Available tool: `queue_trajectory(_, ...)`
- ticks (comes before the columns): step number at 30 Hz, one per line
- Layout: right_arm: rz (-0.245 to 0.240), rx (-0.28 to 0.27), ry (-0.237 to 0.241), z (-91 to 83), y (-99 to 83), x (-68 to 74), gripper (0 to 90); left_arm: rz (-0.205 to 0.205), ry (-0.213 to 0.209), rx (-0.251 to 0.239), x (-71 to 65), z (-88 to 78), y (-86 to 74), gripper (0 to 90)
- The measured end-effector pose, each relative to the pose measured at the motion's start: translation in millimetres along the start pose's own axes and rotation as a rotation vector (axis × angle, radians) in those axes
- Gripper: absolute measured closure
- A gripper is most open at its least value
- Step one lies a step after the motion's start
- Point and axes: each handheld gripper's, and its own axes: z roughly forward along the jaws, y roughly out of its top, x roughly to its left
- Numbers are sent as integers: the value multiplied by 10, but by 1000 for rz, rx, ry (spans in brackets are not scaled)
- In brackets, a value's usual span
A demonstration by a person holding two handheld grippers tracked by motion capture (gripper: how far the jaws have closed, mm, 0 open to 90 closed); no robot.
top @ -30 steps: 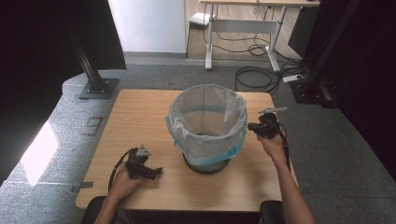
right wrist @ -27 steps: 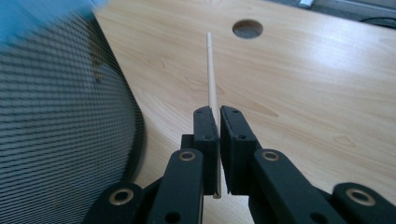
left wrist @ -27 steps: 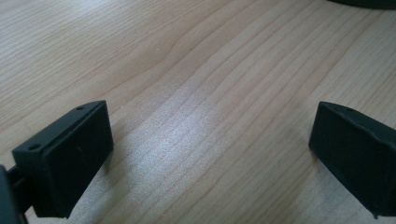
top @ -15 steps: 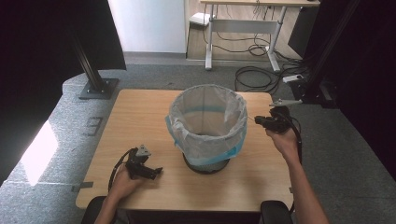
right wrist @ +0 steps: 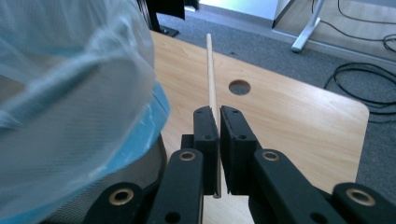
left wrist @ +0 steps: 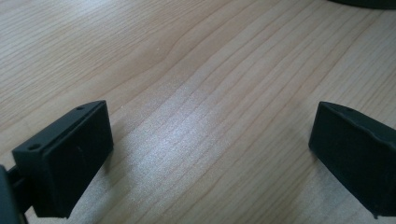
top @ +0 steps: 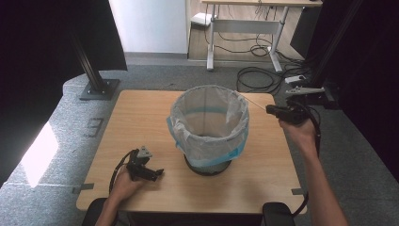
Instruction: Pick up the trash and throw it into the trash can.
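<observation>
wooden table, mesh waste bin with clear liner standing at its centre. right gripper raised just right of the bin rim, jaws pinched tight on a thin wooden stick pointing toward the rim. left gripper low on the table, near-left of the bin, jaws spread wide, holding nothing.

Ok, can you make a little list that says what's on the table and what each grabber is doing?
table: wooden, with a round hole
bin: mesh bin in the middle, lined with a clear bag with blue trim
right gripper: shut on a thin wooden stick, raised beside the bin's rim
left gripper: open, holding nothing, low over the table near the front
</observation>
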Motion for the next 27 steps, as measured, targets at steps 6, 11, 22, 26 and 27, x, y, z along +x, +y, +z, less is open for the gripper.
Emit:
queue_trajectory(6, -16, -16, -2, -159, 158, 45, 848, 0, 0, -1, 0, 0, -1, 0)
queue_trajectory(11, -44, -41, 6, -350, 350, 132, 848, 0, 0, -1, 0, 1, -1, 0)
queue_trajectory(22, -120, -74, 89, -646, 582, 472, 848, 0, 0, -1, 0, 1, -1, 0)
queue_trajectory(26, -178, -49, 142, -676, 612, 710, 848, 0, 0, -1, 0, 1, -1, 0)
queue_trajectory(27, -178, -49, 142, -676, 612, 710, 848, 0, 0, -1, 0, 1, -1, 0)
